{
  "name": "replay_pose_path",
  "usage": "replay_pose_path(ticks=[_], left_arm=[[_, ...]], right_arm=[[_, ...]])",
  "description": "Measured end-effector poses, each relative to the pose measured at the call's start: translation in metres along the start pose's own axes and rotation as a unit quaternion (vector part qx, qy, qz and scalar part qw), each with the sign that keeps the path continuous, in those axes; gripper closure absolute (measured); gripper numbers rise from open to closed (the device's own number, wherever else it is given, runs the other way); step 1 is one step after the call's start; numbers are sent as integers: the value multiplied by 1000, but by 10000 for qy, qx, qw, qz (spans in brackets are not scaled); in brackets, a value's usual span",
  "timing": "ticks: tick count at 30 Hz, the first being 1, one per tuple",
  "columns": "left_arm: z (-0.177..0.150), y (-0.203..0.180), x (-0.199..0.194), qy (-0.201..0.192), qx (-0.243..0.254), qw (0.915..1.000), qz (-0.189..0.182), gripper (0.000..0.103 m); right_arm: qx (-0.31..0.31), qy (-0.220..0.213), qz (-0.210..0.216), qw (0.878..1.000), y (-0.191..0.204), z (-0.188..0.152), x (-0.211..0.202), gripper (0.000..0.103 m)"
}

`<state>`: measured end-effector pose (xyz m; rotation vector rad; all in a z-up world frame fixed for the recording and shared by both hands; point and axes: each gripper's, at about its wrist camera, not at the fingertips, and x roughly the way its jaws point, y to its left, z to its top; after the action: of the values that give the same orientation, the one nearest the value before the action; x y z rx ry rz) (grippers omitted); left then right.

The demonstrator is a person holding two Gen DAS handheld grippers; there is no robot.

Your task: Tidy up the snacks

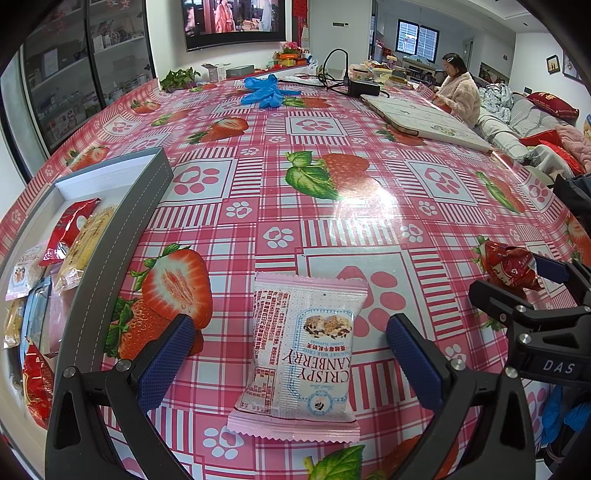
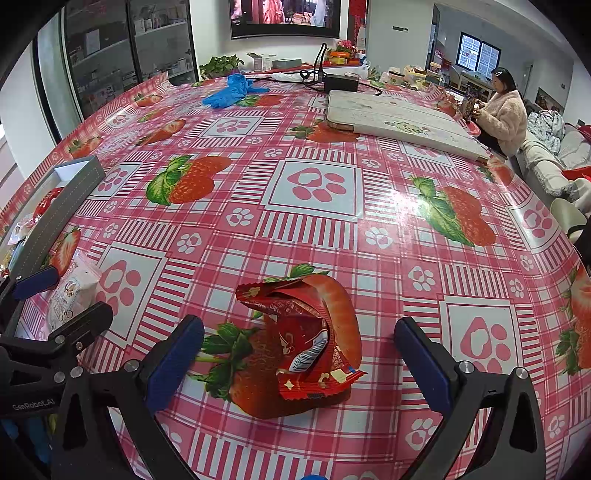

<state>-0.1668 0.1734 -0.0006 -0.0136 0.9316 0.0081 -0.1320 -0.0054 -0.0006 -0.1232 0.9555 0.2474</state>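
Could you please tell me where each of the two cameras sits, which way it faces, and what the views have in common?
Left wrist view: sits on the left hand-held gripper, looking along its open fingers at the pink cranberry packet; the grey box lies left.
Right wrist view: sits on the right hand-held gripper, looking along its open fingers at the red wrapper.
Shared: strawberry tablecloth, blue gloves, both snacks, each other's gripper, and the television ahead.

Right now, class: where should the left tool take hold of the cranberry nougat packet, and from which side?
Grip the cranberry packet across its puffed middle, coming straight down from above. It lies flat on the tablecloth, long axis running between the open left tool's fingers, so closing on the long edges likely holds better than the thin crimped ends.
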Motion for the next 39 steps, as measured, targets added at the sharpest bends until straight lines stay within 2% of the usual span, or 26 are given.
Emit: replay_pose_path(ticks=[16,23,25,26,27,28,29,30,32,39], left_arm=[[0,0,0,0,0,10000,-1,0],[1,-1,-1,23,-5,10000,46,0],[0,-1,-3,38,-62,10000,44,3],[-1,-2,-6,27,-86,9999,57,5],[-2,-4,-7,18,-81,9999,56,11],[-2,-7,-10,12,-49,10000,25,21],[-3,-10,-13,-3,-2,10000,-25,30],[-2,-14,-16,-16,59,10000,-49,53],[-2,-17,-19,70,102,9997,-191,59],[2,4,-36,262,-465,9963,-677,60]], right_arm=[[-13,15,14,10000,0,0,0,0],[-32,351,38,9994,0,11,4,0],[-24,372,42,9993,-1,13,1,8],[-22,363,48,9993,-1,14,0,19],[-8,359,55,9993,-2,15,-2,35],[24,366,67,9993,-3,18,-3,44],[76,385,135,9991,-5,20,-4,63],[113,409,212,9989,-6,20,-5,73],[217,475,404,9978,-9,21,-6,73],[583,389,933,9932,-13,24,-32,73]])
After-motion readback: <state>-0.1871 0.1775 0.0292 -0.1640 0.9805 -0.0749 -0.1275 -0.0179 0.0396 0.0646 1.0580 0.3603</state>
